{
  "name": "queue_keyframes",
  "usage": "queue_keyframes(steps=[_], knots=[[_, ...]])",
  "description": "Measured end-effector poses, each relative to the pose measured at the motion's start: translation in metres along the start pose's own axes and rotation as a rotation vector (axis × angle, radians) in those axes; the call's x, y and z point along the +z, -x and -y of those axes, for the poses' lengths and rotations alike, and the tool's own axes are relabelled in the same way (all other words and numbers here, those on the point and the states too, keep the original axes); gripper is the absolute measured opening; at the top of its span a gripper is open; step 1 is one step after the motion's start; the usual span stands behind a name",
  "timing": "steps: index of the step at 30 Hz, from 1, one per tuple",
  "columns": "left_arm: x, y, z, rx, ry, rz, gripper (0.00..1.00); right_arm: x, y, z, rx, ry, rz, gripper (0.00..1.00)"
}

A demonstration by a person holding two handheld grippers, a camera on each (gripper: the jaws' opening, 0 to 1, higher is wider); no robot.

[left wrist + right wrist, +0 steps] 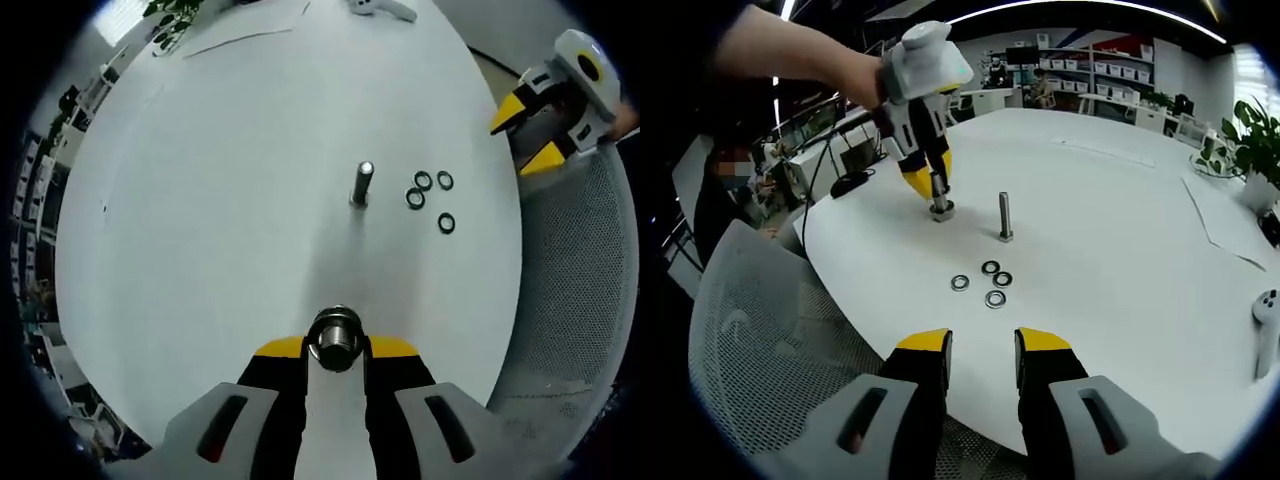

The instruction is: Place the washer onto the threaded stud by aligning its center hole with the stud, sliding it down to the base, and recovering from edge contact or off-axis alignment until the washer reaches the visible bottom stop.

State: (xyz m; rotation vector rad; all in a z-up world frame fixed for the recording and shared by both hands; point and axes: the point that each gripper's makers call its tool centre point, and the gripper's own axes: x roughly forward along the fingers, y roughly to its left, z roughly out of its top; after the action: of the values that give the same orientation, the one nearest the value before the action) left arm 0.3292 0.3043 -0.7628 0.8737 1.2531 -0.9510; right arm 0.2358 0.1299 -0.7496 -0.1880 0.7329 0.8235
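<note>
A threaded stud (361, 185) (1005, 217) stands upright and bare on the white round table (220, 200) (1120, 250). Several black ring washers (423, 181) (995, 298) lie flat just beside it, toward the table's edge. My left gripper (337, 345) (937, 190) is shut on a second metal stud (336, 338) (941, 209), whose base rests on the table. My right gripper (982, 350) (530, 135) hovers open over the table's edge, short of the washers, with nothing between its fingers.
A grey mesh chair (760, 330) (585, 300) sits against the table's edge under my right gripper. A white controller (1268, 325) (385, 8) and paper sheets (1230, 215) lie on the far side. A potted plant (1252, 140) stands beyond the paper.
</note>
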Motion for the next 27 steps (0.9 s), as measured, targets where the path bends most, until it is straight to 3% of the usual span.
queue_keyframes(steps=[16, 27], knots=[[-0.005, -0.019, 0.001, -0.014, 0.025, -0.029, 0.19, 0.000, 0.001, 0.002, -0.008, -0.004, 0.000, 0.28], [-0.004, -0.018, 0.000, -0.030, 0.086, 0.011, 0.20, 0.001, 0.001, 0.002, -0.009, -0.006, 0.004, 0.28]])
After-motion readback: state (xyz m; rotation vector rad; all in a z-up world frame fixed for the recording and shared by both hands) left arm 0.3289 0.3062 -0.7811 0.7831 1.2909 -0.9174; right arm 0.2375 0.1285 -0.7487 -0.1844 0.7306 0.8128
